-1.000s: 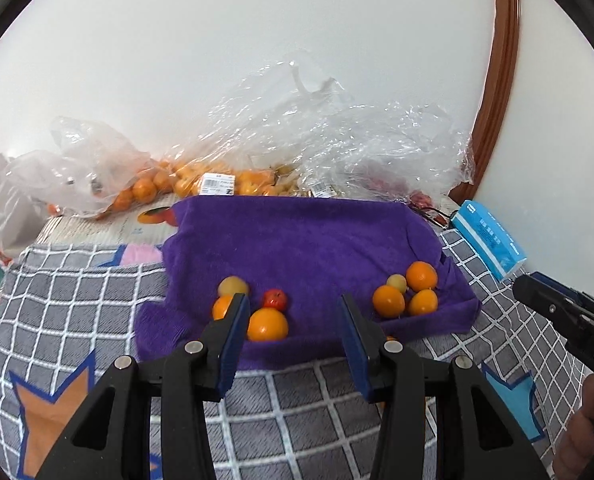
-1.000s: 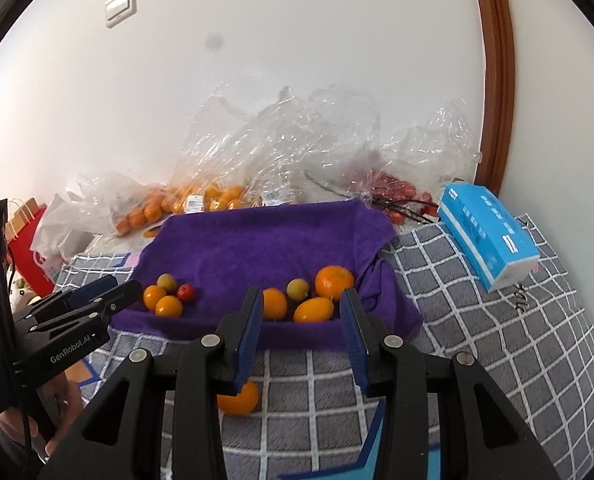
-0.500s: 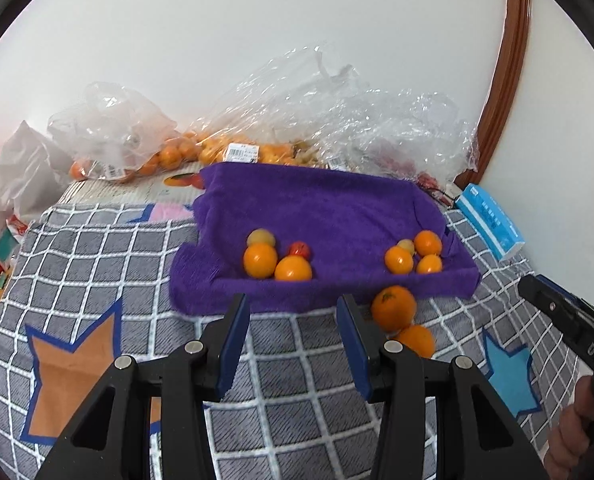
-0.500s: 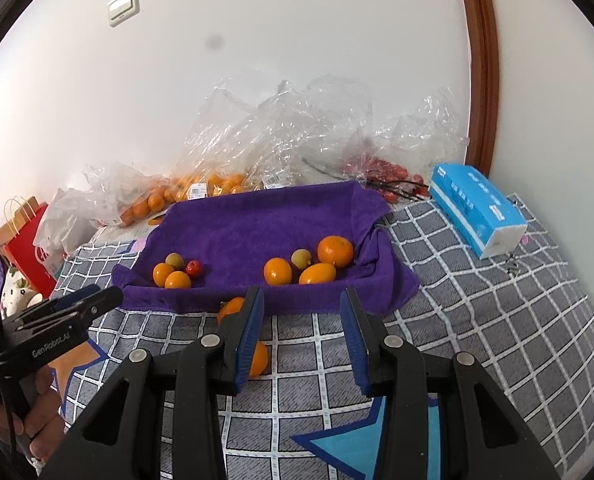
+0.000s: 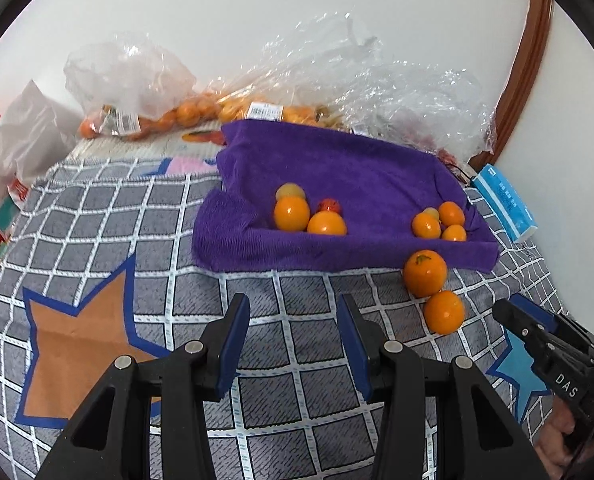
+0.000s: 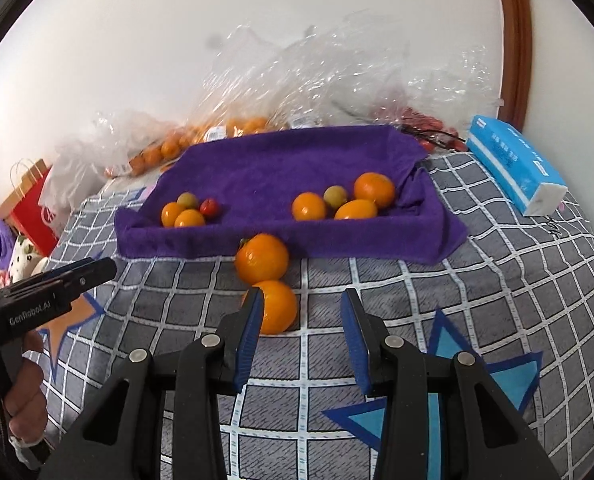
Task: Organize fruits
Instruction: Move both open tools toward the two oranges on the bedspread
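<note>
Both grippers lowered; only right view shows red bag [image 6: 33, 208].

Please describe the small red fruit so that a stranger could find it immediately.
Find the purple towel on the checked blanket. Two fruit clusters lie on it; take the one farther from the blue tissue pack. The small red fruit there is the towel's only red piece.

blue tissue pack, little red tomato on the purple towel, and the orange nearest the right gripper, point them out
blue tissue pack [image 6: 513, 162], right wrist view, middle of its top face
red tomato [image 6: 209, 207], right wrist view, centre of its skin
nearest orange [image 6: 279, 307], right wrist view, its visible front
</note>
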Action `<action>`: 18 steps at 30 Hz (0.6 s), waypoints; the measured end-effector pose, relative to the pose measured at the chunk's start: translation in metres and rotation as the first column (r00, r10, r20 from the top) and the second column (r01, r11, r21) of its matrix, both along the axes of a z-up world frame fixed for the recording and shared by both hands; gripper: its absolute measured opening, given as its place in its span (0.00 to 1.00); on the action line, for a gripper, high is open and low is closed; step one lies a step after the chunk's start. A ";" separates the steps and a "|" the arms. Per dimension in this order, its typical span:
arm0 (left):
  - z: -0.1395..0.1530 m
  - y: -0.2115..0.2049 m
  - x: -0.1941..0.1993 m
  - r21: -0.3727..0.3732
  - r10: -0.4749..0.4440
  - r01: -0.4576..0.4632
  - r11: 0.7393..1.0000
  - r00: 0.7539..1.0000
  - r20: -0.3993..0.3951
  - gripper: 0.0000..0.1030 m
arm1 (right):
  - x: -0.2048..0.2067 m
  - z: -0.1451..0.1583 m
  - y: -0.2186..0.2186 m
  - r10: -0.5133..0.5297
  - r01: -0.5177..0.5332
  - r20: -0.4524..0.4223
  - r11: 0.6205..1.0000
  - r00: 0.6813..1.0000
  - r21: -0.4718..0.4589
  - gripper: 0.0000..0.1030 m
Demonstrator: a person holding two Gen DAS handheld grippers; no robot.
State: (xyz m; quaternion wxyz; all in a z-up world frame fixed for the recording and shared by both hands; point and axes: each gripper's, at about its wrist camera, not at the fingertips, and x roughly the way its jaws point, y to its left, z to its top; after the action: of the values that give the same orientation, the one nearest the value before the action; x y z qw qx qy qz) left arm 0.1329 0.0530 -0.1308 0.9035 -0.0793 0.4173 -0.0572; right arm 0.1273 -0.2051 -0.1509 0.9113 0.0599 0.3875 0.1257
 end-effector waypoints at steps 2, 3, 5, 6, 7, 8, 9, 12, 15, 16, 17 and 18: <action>-0.005 0.000 0.000 0.000 -0.005 0.005 1.000 1.000 -0.012 0.42 | 0.000 -0.004 0.002 0.002 -0.002 -0.010 1.000 1.000 0.004 0.39; -0.006 0.000 -0.001 0.001 -0.007 0.007 1.000 1.000 -0.018 0.42 | 0.001 -0.005 0.003 0.003 -0.003 -0.014 1.000 1.000 0.004 0.39; -0.009 0.001 -0.001 -0.001 -0.010 0.010 1.000 1.000 -0.025 0.42 | 0.002 -0.009 0.005 0.007 -0.007 -0.025 1.000 1.000 0.005 0.39; -0.010 0.002 -0.001 0.003 -0.009 0.010 1.000 1.000 -0.029 0.42 | 0.003 -0.011 0.006 0.010 -0.010 -0.031 1.000 0.999 0.008 0.39; -0.012 0.002 -0.002 0.009 -0.007 0.007 1.000 1.000 -0.031 0.42 | 0.004 -0.012 0.007 0.014 -0.013 -0.036 1.000 0.999 0.013 0.39; -0.013 0.003 -0.002 0.014 -0.004 0.004 1.000 1.000 -0.031 0.42 | 0.004 -0.013 0.008 0.017 -0.016 -0.039 1.000 0.999 0.015 0.39; -0.014 0.004 -0.002 0.019 0.000 0.000 1.000 0.999 -0.033 0.44 | 0.004 -0.014 0.010 0.018 -0.018 -0.038 1.000 0.999 0.015 0.39; -0.021 0.007 -0.003 0.026 0.008 -0.007 1.000 0.999 -0.041 0.45 | 0.004 -0.015 0.014 0.028 -0.028 -0.032 1.000 0.999 0.013 0.39; -0.027 0.008 -0.003 0.040 0.018 -0.016 0.999 0.999 -0.048 0.45 | 0.005 -0.018 0.019 0.045 -0.045 -0.028 0.999 0.999 0.002 0.39; -0.028 0.008 -0.003 0.044 0.019 -0.017 0.999 0.999 -0.051 0.45 | 0.007 -0.020 0.021 0.051 -0.051 -0.033 0.999 0.998 -0.010 0.39; -0.029 0.008 -0.004 0.047 0.020 -0.017 0.999 0.998 -0.052 0.45 | 0.008 -0.021 0.023 0.054 -0.054 -0.035 0.998 0.998 -0.014 0.39; -0.029 0.009 -0.005 0.048 0.020 -0.017 0.999 0.998 -0.051 0.45 | 0.009 -0.023 0.025 0.058 -0.059 -0.038 0.998 0.998 -0.017 0.39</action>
State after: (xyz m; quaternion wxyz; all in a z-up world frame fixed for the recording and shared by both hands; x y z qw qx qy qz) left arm 0.1275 0.0619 -0.1602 0.8945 -0.0629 0.4410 -0.0368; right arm 0.1366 -0.1798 -0.1736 0.9004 0.0428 0.4070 0.1478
